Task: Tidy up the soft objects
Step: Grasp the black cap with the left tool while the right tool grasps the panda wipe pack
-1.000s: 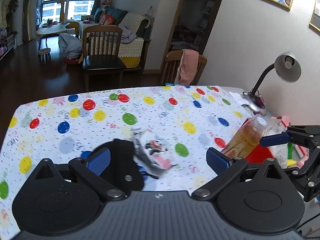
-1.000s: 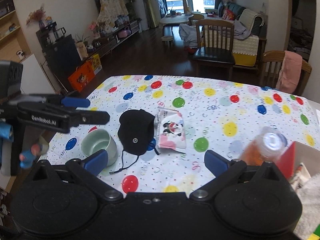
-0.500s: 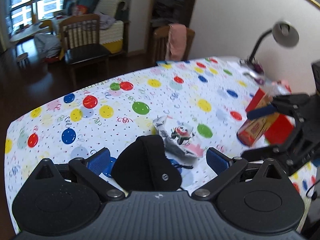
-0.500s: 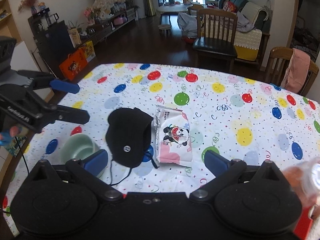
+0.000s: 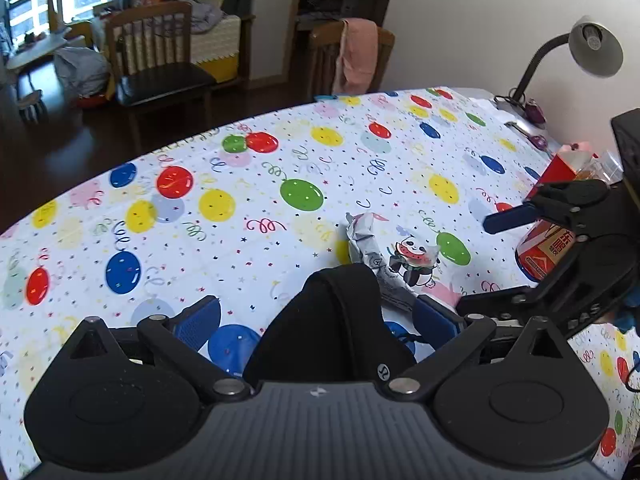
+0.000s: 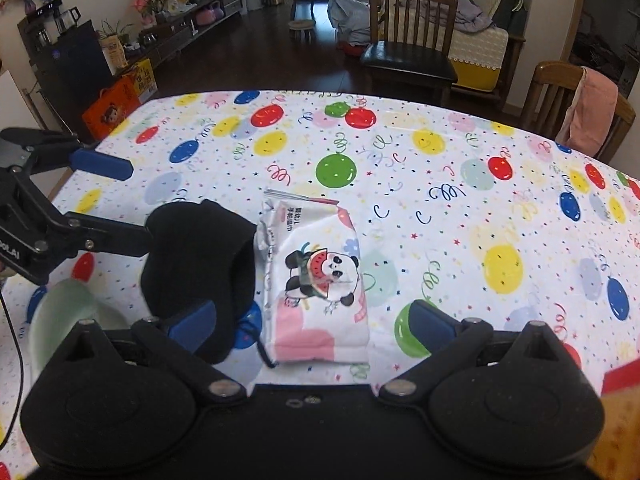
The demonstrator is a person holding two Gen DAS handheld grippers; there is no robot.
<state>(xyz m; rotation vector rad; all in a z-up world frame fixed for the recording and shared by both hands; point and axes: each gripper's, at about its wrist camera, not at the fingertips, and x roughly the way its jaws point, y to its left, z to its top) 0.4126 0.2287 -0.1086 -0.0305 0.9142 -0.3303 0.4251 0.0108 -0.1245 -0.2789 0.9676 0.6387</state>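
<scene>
Both our tongs hang apart over the balloon-print desk, gripping nothing.

Our left tongs [image 5: 316,320] stand wide apart with the black cap [image 5: 332,328] lying on the cloth between their blue pads; our right tongs [image 6: 312,320] are likewise spread, above the near end of the panda-print wipes pack [image 6: 316,280]. The cap is soft, domed and rumpled, with a small round logo; the pack is white and pink, crinkled at its far end, and lies just beside the cap, touching it, both towards the near edge of the desk [image 6: 440,160]. A pale green bowl [image 6: 68,316] sits near the desk's left edge, a red carton [image 5: 560,168] and a lamp [image 5: 592,44] at its right. Beyond the far edge stand wooden chairs [image 6: 408,40], one draped with a pink cloth [image 6: 588,108], on dark flooring, with a sofa by the window.
</scene>
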